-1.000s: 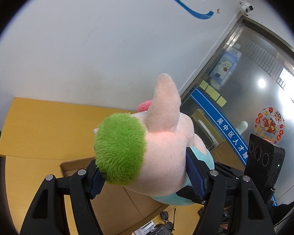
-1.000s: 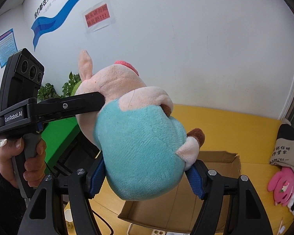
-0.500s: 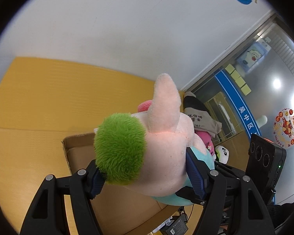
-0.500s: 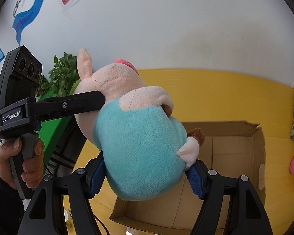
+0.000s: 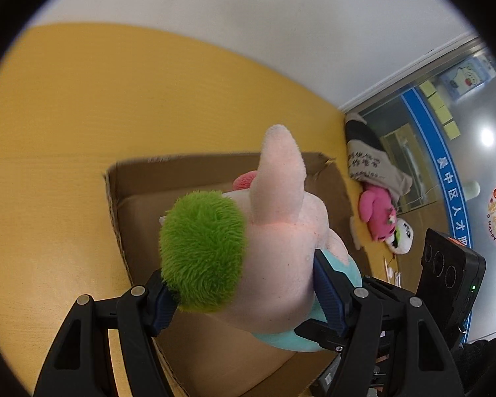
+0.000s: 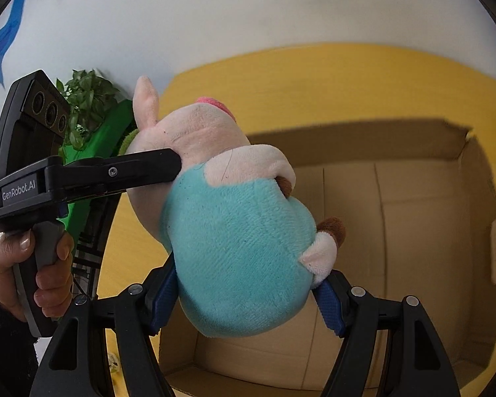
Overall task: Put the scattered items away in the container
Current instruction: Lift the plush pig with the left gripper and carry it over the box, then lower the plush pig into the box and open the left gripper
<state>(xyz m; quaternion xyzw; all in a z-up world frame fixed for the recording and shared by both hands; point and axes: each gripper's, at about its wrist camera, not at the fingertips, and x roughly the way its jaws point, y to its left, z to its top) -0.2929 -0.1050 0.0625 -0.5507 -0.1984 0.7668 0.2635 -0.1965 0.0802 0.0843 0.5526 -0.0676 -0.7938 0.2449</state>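
Note:
A plush pig with a pink head, a green tuft and a teal body hangs over an open cardboard box. My left gripper is shut on its head, blue pads pressing both sides. My right gripper is shut on the teal body. In the right wrist view a left finger reaches in from the left against the pig's neck. The box sits on a yellow table, and its floor shows bare beneath the toy.
On the yellow table right of the box lie a pink plush, a white plush and a beige and black bundle. A glass partition stands behind them. A potted plant stands at the left, and a person's hand holds the left handle.
Both grippers have come down together with the pig, tilting further downward. The box, earlier low and partly seen, now lies directly beneath the toy and fills much of both views.

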